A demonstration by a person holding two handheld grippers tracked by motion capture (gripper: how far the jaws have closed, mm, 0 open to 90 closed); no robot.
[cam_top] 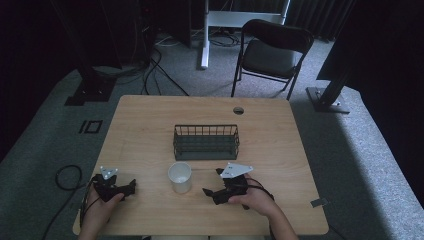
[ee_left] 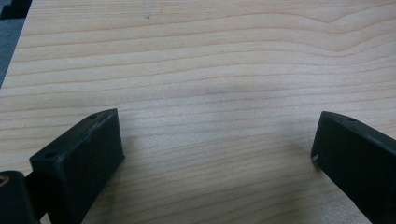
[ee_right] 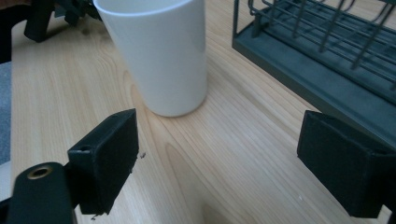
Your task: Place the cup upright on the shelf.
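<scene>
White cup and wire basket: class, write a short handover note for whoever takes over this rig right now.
Left gripper: open, holding nothing, low over bare table at the near left.
Right gripper: open, holding nothing, jaws aimed at the white cup but short of it.
Cup: upright on the table between the grippers, just in front of the dark wire basket, apart from it.
Done: nothing gripped yet.
Left: probably close on the cup and move it, perhaps to the basket.
</scene>
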